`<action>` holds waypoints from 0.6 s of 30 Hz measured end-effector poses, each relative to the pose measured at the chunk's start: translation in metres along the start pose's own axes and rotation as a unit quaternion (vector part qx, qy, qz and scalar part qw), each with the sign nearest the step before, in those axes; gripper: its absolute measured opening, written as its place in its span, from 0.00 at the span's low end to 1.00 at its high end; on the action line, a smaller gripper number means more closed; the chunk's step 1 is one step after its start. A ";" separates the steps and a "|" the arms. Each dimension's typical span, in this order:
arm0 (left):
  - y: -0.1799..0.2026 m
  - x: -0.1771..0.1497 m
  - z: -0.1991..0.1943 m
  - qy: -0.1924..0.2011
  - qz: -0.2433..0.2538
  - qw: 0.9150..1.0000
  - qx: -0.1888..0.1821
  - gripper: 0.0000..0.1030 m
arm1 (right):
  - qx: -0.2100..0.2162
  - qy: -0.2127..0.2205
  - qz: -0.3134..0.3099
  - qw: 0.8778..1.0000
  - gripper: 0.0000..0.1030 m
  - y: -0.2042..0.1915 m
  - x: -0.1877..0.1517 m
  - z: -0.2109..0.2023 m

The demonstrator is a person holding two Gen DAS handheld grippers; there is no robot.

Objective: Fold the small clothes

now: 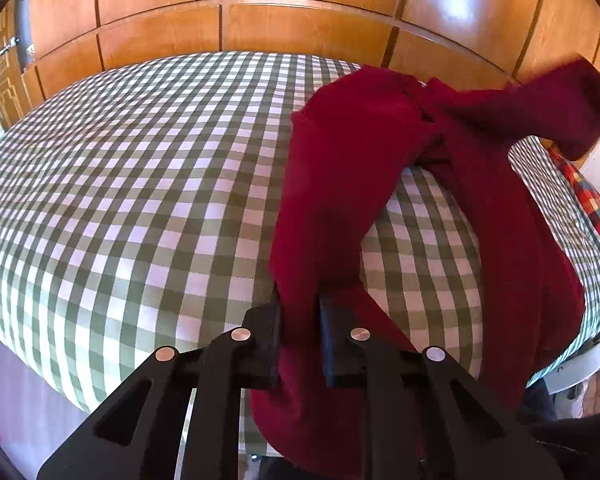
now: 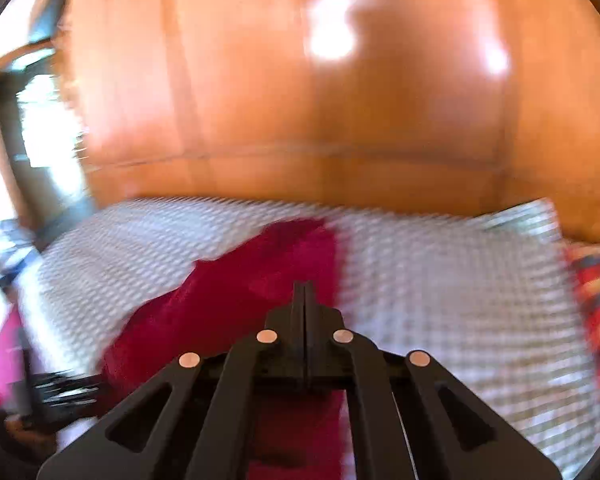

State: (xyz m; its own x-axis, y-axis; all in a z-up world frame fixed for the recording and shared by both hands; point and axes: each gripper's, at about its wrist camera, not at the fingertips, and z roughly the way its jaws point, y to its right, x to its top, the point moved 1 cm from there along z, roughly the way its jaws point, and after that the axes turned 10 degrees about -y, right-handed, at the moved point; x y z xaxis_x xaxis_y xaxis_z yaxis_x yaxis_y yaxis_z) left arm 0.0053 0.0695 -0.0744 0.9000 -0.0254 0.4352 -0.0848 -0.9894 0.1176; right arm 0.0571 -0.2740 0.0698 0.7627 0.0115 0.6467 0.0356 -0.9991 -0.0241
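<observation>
both fingers of the left gripper (image 1: 300, 332) are clamped on a fold of the red garment (image 1: 340, 208), so that this near end can be held while the rest is spread. the fingers of the right gripper (image 2: 305, 300) are pressed flat together; no cloth is seen between their tips, though the red garment (image 2: 228, 292) is seen under and behind them, so a grip cannot be confirmed in the blurred right view. one garment is counted, draped across the right half of the checked bedcover (image 1: 120, 200), its far end raised at the right edge. one bed, one wooden wardrobe (image 1: 300, 20) beyond it and one multicoloured cloth (image 1: 592, 200) at the far right are counted. the fold is judged barely begun.
</observation>
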 end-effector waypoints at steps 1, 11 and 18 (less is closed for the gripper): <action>-0.002 0.004 -0.001 0.002 -0.004 1.000 0.001 0.14 | -0.036 0.002 0.009 0.999 0.00 0.019 0.004 0.003; -0.047 0.053 -0.002 0.026 -0.077 0.993 0.088 0.13 | -0.254 -0.092 0.148 0.952 0.00 0.201 -0.008 0.075; -0.082 0.076 -0.004 0.037 -0.142 0.982 0.120 0.13 | -0.111 -0.083 0.132 0.982 0.68 0.152 -0.031 0.046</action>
State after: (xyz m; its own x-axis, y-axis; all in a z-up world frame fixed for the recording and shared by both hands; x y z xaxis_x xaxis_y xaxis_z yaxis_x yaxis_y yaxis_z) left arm 0.0790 0.1488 -0.0474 0.8384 0.2584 0.4800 0.2764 -0.9604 0.0344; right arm 0.0689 -0.4247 0.0107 0.8224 -0.2600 0.5060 -0.3043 -0.9526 0.0051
